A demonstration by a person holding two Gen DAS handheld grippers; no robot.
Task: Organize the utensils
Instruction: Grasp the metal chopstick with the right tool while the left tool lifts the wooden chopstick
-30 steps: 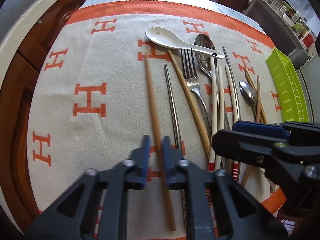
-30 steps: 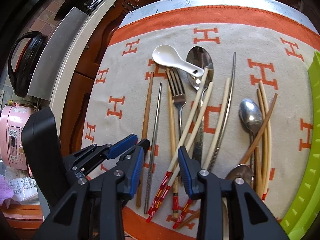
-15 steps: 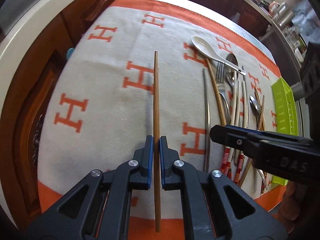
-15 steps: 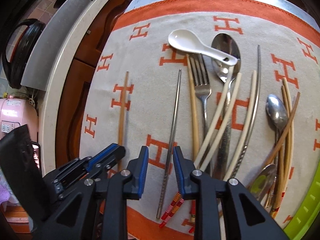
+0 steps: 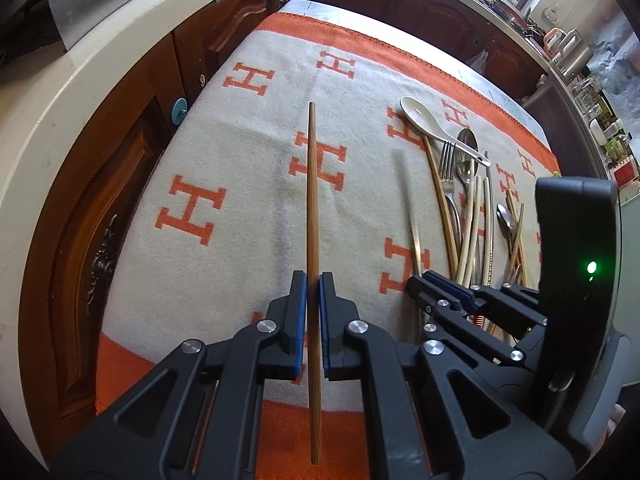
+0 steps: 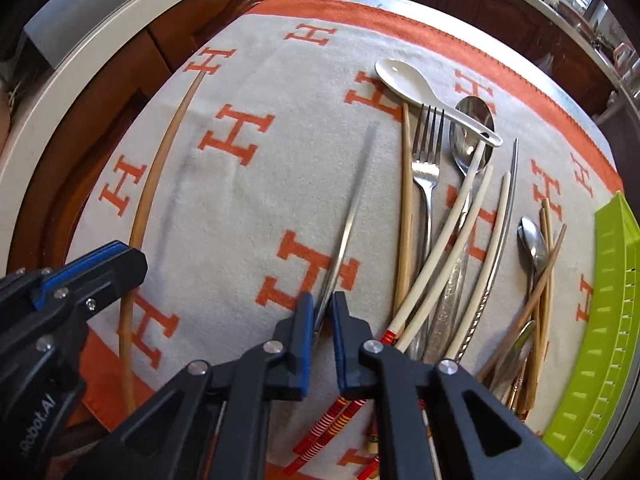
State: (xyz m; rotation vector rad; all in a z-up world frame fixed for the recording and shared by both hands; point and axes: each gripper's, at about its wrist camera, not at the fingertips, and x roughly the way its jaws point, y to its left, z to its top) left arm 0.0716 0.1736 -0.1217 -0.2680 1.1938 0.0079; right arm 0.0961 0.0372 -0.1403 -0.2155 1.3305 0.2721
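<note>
My left gripper [image 5: 313,280] is shut on a brown wooden chopstick [image 5: 312,216] that points forward over the cream and orange cloth [image 5: 248,152]. The same chopstick [image 6: 160,160] shows at the left of the right wrist view. My right gripper [image 6: 321,304] is shut on a metal chopstick [image 6: 348,220], held above the cloth and blurred at its tip. To the right lie a white ceramic spoon [image 6: 424,88], a fork [image 6: 426,168], a large metal spoon [image 6: 470,136], cream chopsticks with red striped ends [image 6: 444,248], a small spoon [image 6: 532,244] and several thin wooden chopsticks [image 6: 546,248].
A lime green tray [image 6: 604,320] stands at the right edge of the cloth. Dark wooden cabinets [image 5: 120,184] and a pale countertop [image 5: 68,80] border the left side. The cloth between the two held chopsticks is bare. The right gripper's body [image 5: 576,240] fills the right of the left view.
My left gripper has carried the wooden chopstick off to the left, away from the pile. My right gripper shifted left, closed on the metal chopstick and lifted it.
</note>
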